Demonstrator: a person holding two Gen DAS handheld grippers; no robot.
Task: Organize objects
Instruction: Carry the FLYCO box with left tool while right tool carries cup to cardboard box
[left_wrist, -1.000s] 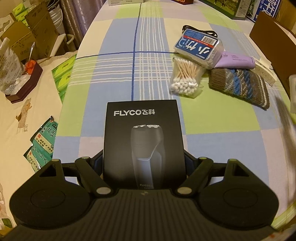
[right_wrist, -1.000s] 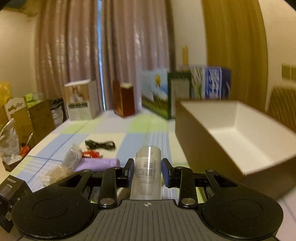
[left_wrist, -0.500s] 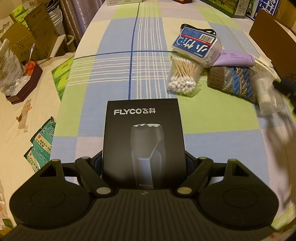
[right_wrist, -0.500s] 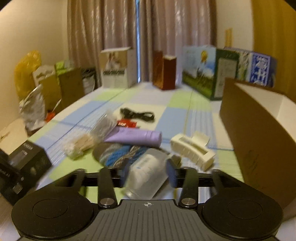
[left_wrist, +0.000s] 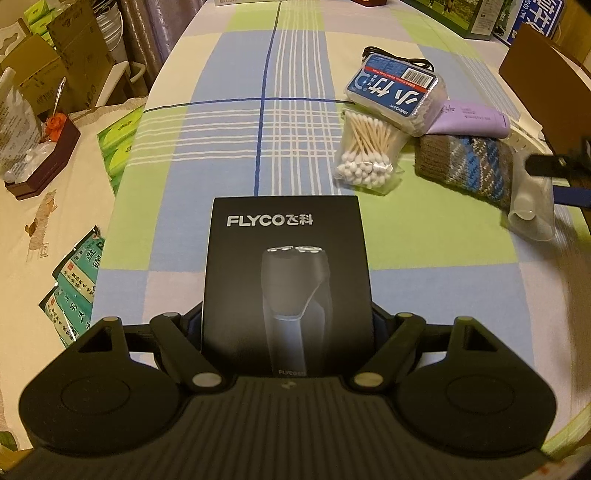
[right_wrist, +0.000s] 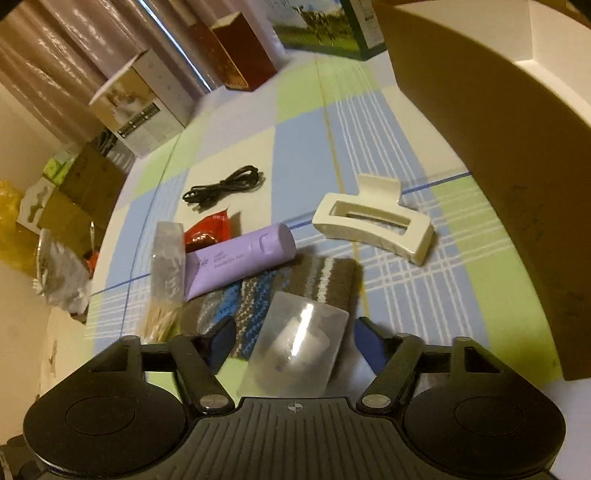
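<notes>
**Clear case between the right jaws, shaver box pinched in the left**

The right gripper (right_wrist: 293, 341) straddles a clear plastic case (right_wrist: 295, 352) low in the frame; its jaws have just been closing, yet the pads seem to stand off it, though glare blurs the edges. The case lies against a striped knit pouch (right_wrist: 295, 280), below a purple tube (right_wrist: 240, 258). The left gripper (left_wrist: 288, 325) pinches the black shaver box (left_wrist: 286, 280) at bottom centre.
</notes>
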